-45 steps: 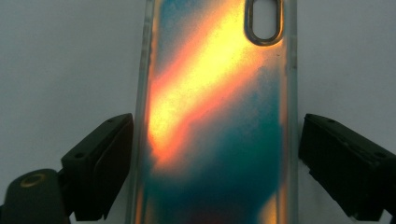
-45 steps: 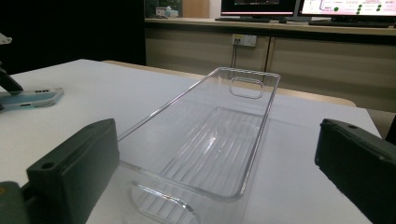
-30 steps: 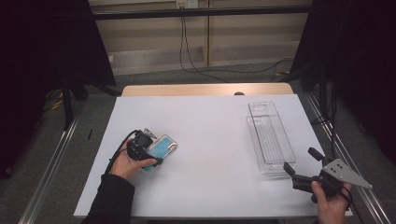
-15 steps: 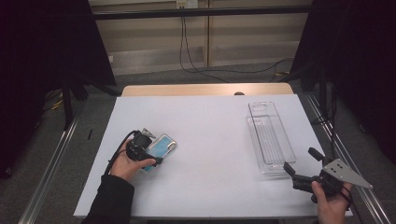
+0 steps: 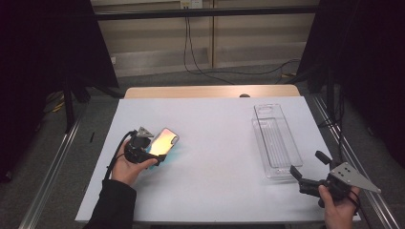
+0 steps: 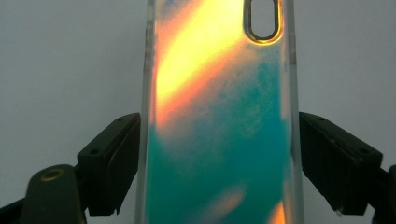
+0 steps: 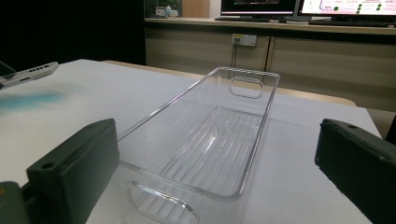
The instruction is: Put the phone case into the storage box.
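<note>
Carrying seems the step in hand — the left gripper (image 5: 152, 150) has its fingers clamped on the phone case (image 6: 219, 121) above the left of the desk (image 5: 215, 143), and next it must cross right to the clear bin (image 5: 277, 140), where the right gripper (image 5: 309, 168) waits, fingers apart.

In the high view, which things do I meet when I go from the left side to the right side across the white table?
left gripper → phone case that it holds by its sides → clear plastic bin → right gripper, jaws open.
</note>
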